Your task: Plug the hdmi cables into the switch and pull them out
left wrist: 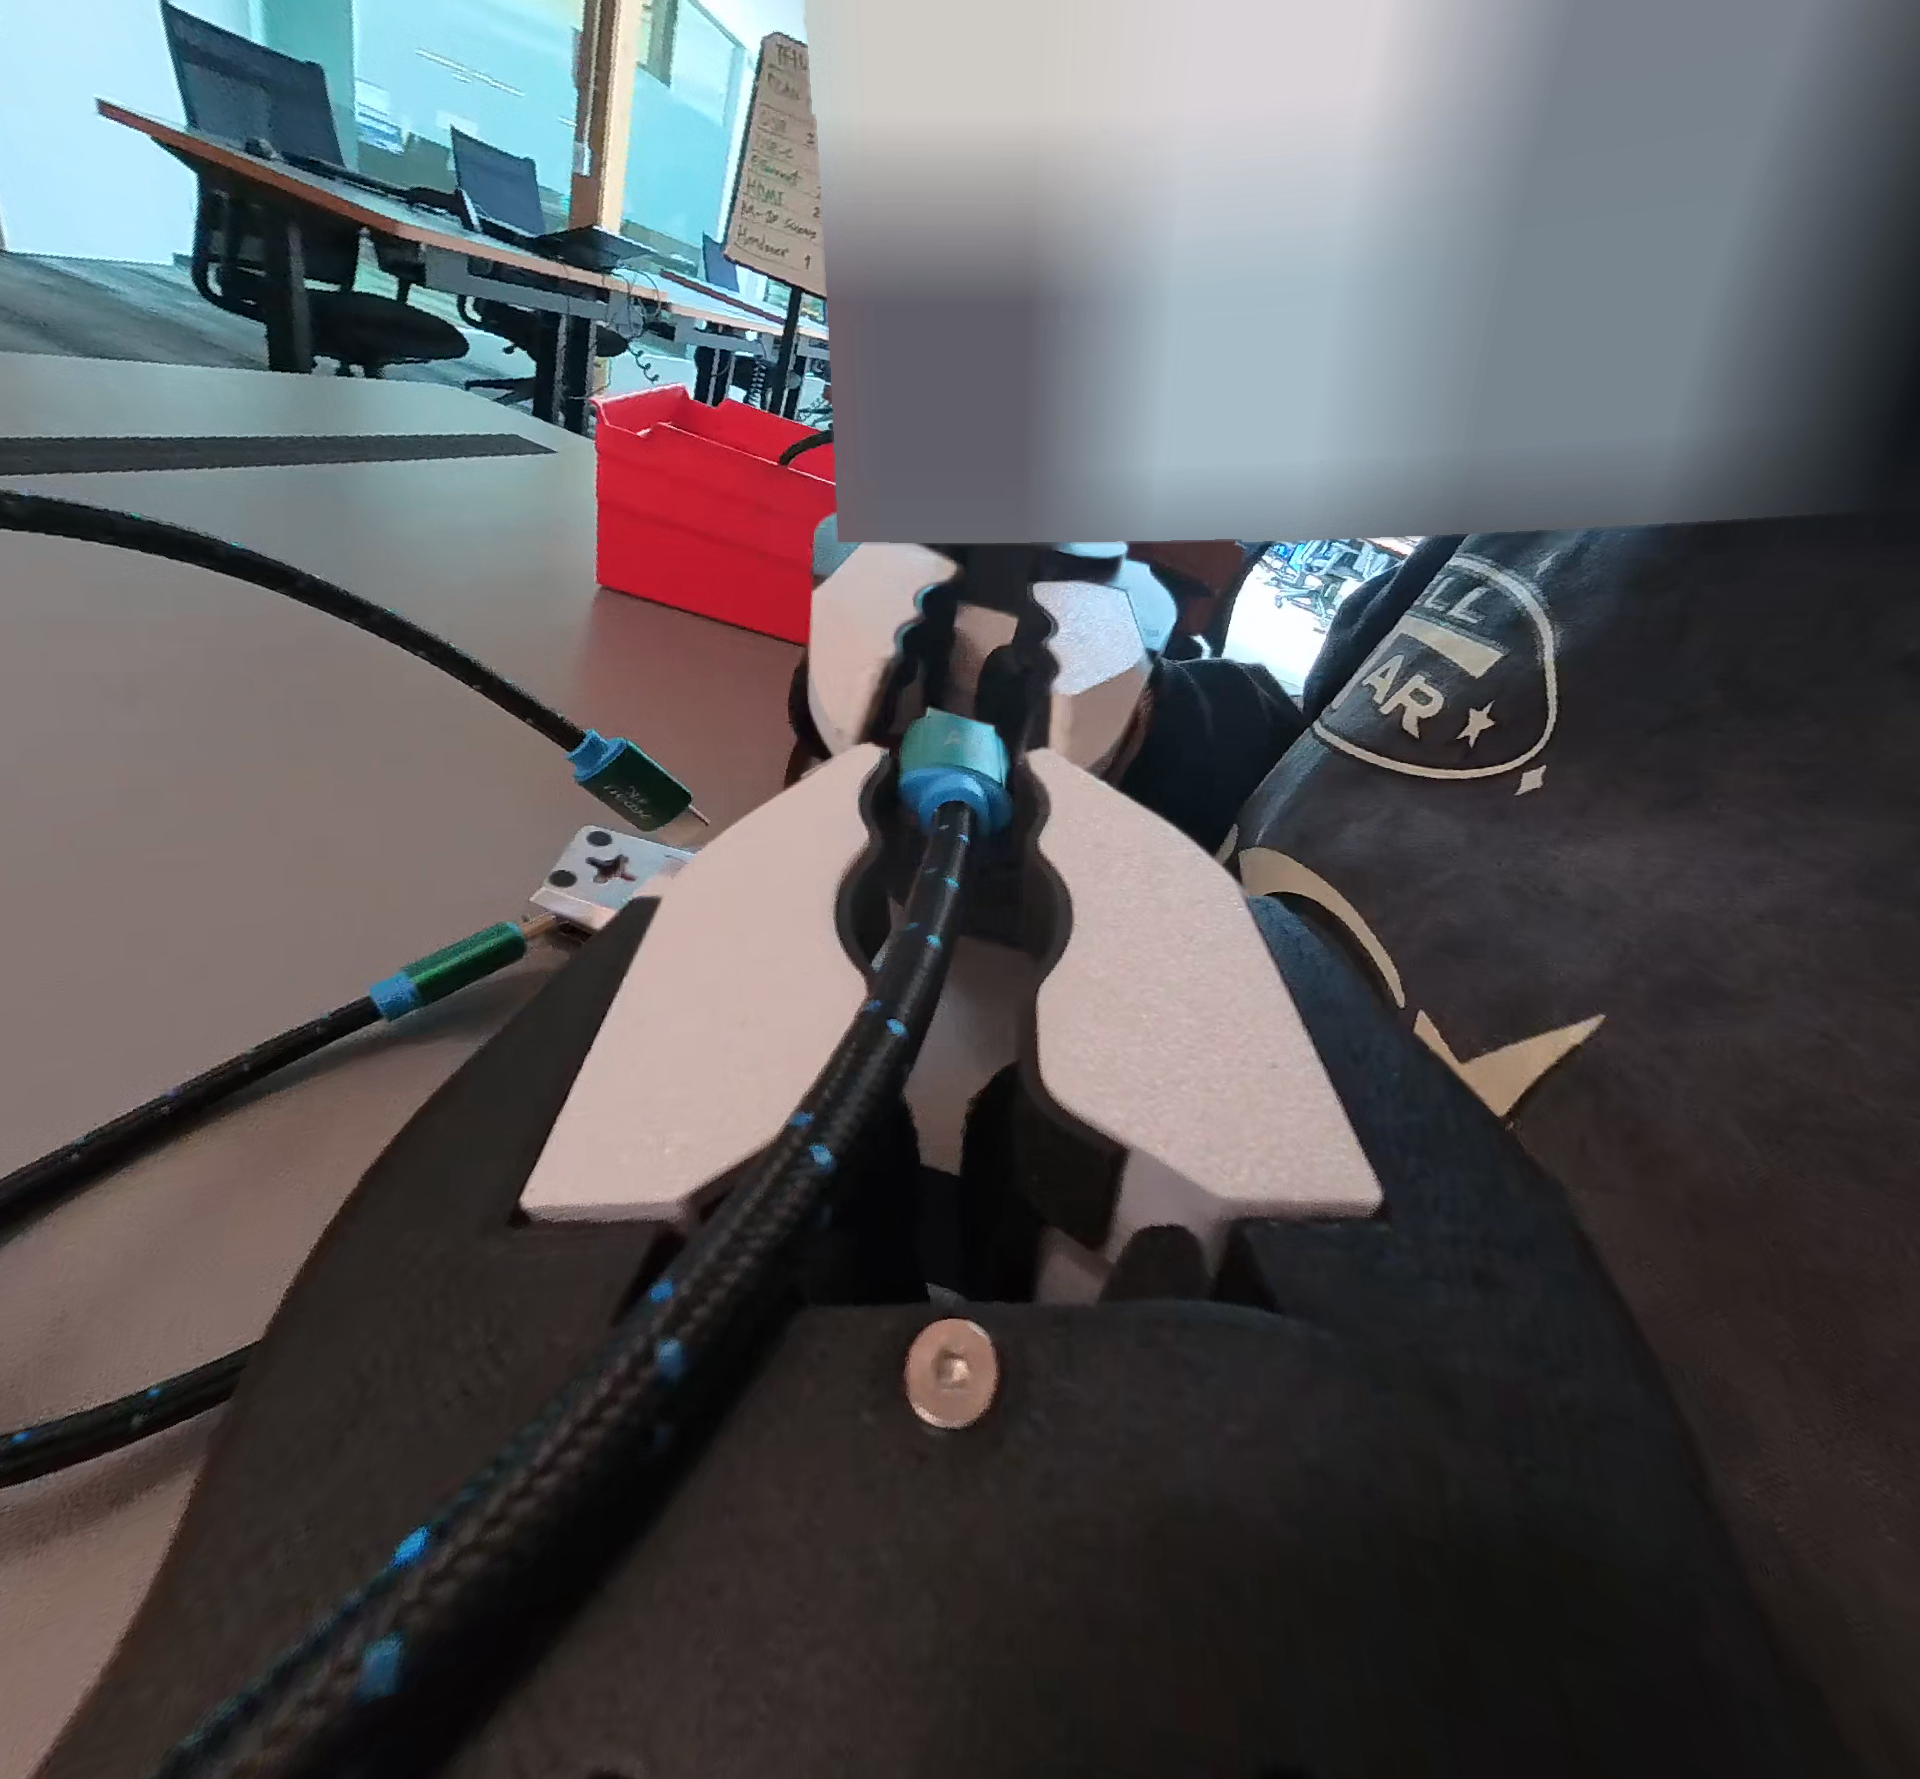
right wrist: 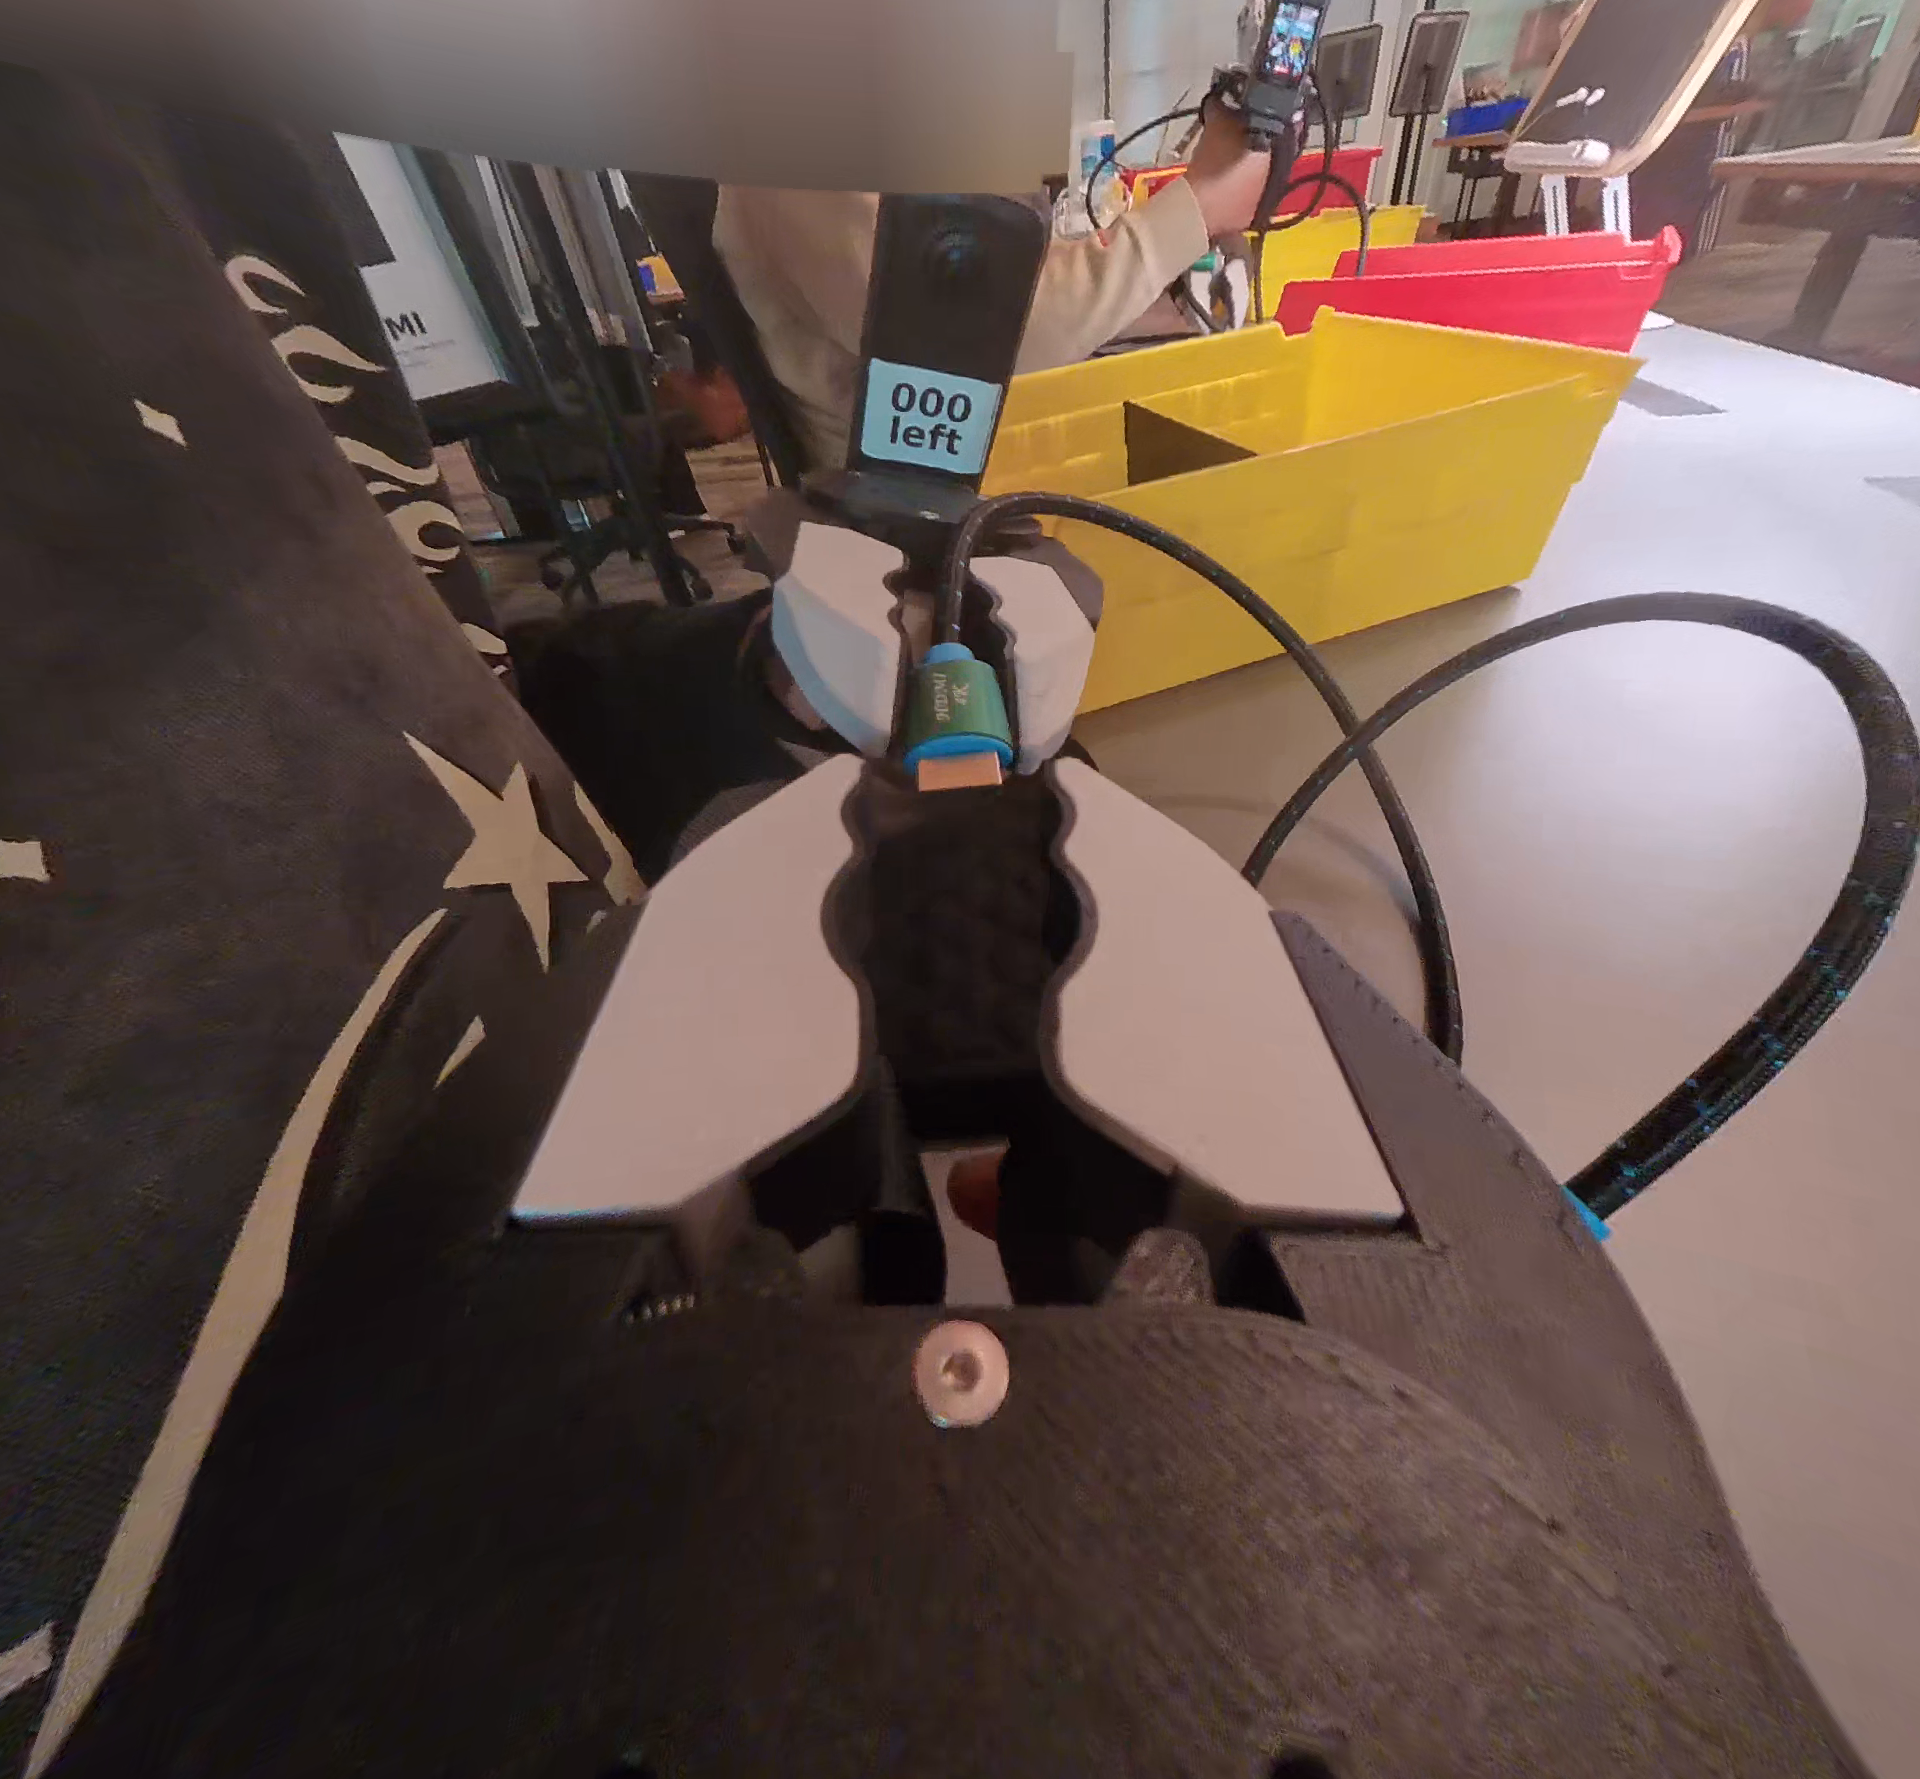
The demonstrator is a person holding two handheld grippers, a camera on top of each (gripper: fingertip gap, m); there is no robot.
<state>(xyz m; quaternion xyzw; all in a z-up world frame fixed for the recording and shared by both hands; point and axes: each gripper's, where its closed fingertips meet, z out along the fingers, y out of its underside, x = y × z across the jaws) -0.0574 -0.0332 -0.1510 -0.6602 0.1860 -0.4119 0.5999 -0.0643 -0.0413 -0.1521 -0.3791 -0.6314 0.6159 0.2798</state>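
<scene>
Your L gripper [left wrist: 954, 779] is clamped on the held HDMI plug [left wrist: 951, 742], its fingers pinching the green shell and blue collar. Its cable [left wrist: 831, 1158] runs back btwn the fingers toward the camera. Your R gripper [right wrist: 956, 794] faces it tip to tip. Its fingers are apart w/ nothing gripped, and the plug's gold end sits right at their tips.

Risks: if you close R on the bare metal end rather than the shell, the plug could twist or slip. The stiff braided cable may also tug it off line as you swing toward the port.

The switch [left wrist: 613, 872] lies on the table, left of and below the L fingers. One cable's plug [left wrist: 462, 960] is at its near edge and looks seated. A loose plug [left wrist: 629, 784] lies just beyond it, close enough to snag. Farther left of the L fingers is a red bin [left wrist: 707, 503]. Right of the R fingers, past the cable loops, is a yellow bin [right wrist: 1351, 482].
</scene>
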